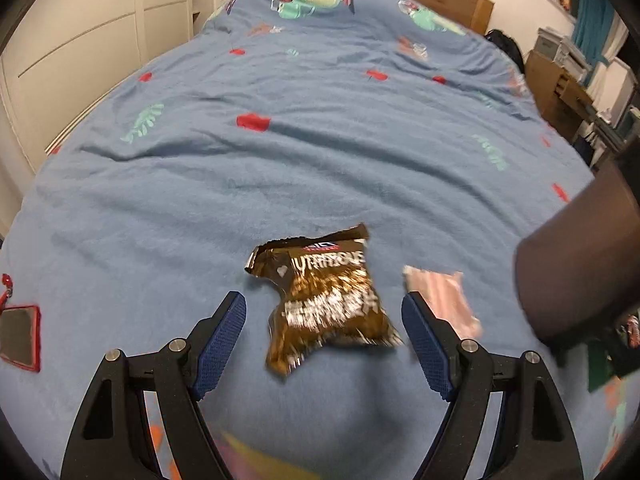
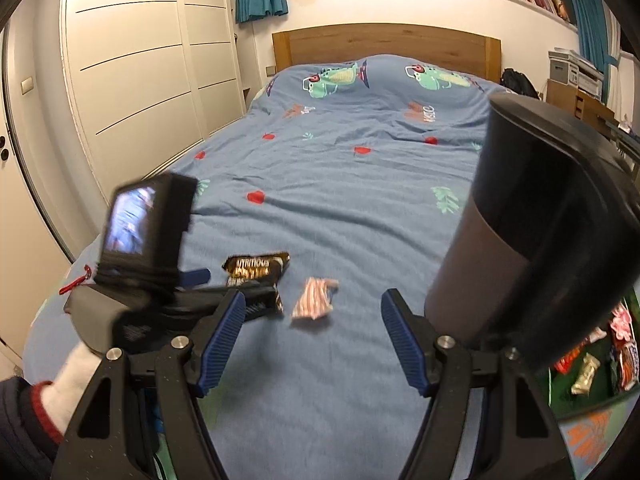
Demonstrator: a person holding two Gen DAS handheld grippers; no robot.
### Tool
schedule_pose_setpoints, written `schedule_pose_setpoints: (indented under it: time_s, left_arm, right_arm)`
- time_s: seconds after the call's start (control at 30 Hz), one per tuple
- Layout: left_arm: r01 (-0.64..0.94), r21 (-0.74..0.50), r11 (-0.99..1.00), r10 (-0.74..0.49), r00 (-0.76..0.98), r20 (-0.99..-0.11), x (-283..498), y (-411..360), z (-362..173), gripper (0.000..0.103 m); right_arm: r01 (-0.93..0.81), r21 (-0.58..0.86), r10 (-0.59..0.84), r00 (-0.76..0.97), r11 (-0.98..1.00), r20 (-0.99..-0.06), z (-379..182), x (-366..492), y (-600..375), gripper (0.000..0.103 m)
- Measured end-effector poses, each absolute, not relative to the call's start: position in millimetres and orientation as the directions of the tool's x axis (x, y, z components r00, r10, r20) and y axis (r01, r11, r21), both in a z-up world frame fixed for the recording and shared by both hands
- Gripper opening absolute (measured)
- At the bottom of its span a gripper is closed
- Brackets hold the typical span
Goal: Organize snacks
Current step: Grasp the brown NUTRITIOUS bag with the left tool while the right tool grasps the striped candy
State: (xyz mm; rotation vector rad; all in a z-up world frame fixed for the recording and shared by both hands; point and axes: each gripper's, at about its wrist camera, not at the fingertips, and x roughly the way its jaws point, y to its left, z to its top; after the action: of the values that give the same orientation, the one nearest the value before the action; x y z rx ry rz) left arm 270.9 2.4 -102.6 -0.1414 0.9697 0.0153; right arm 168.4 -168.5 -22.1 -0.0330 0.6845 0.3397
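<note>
Left gripper [image 1: 323,344] fingers wide over brown snack bag [image 1: 326,304], torn top toward headboard [image 2: 386,46]; right gripper [image 2: 313,338] fingers wide; blue bed [image 1: 320,152]

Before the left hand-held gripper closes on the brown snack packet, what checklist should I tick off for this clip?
1. Left hand-held gripper open: ok, fingers spread wide.
2. Brown snack packet between its fingers: ok, roughly centred, on the blue bedspread.
3. Pink striped packet out of the closing path: not ok, it lies right beside the right-side finger.
4. Right hand-held gripper free: ok, open and holding nothing.
5. Packet sealed: not ok, top edge looks torn.
6. Fingers low enough to grip: cannot tell.
</note>
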Motion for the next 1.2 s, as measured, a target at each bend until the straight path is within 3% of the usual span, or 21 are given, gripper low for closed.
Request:
schedule_pose_setpoints:
  time_s: [0.23, 0.67, 0.8, 0.9, 0.97, 1.13, 1.2]
  left_arm:
    - [-0.112, -0.125, 0.986, -0.046, 0.538, -0.842, 288, 24, -135, 0.077]
    - [-0.030, -0.145, 0.989, -0.109, 0.521, -0.846, 293, 56, -147, 0.077]
    - [-0.019, -0.137, 0.990, -0.108, 0.517, -0.849, 294, 55, -149, 0.077]
    - [-0.015, -0.119, 0.993, -0.095, 0.515, -0.852, 294, 51, -149, 0.077]
    - [-0.013, -0.104, 0.994, -0.082, 0.518, -0.852, 293, 49, -149, 0.073]
    - [-0.013, -0.082, 0.997, -0.063, 0.522, -0.851, 291, 48, -145, 0.052]
    - [-0.009, -0.071, 0.997, -0.056, 0.525, -0.849, 290, 47, -144, 0.047]
  right_arm:
    - [-0.305, 0.105, 0.298, 0.706, 0.947, -0.643, -40, 205, -154, 0.103]
    - [-0.210, 0.185, 0.272, 0.553, 0.960, -0.788, -130, 270, -143, 0.103]
    - [-0.202, 0.177, 0.260, 0.536, 0.963, -0.803, -143, 282, -139, 0.081]
    - [-0.212, 0.179, 0.267, 0.529, 0.961, -0.806, -145, 286, -136, 0.047]
    - [-0.221, 0.173, 0.266, 0.525, 0.960, -0.808, -146, 288, -135, 0.042]
    - [-0.239, 0.176, 0.279, 0.528, 0.955, -0.802, -145, 285, -135, 0.024]
    - [-0.241, 0.177, 0.282, 0.528, 0.954, -0.801, -144, 283, -136, 0.022]
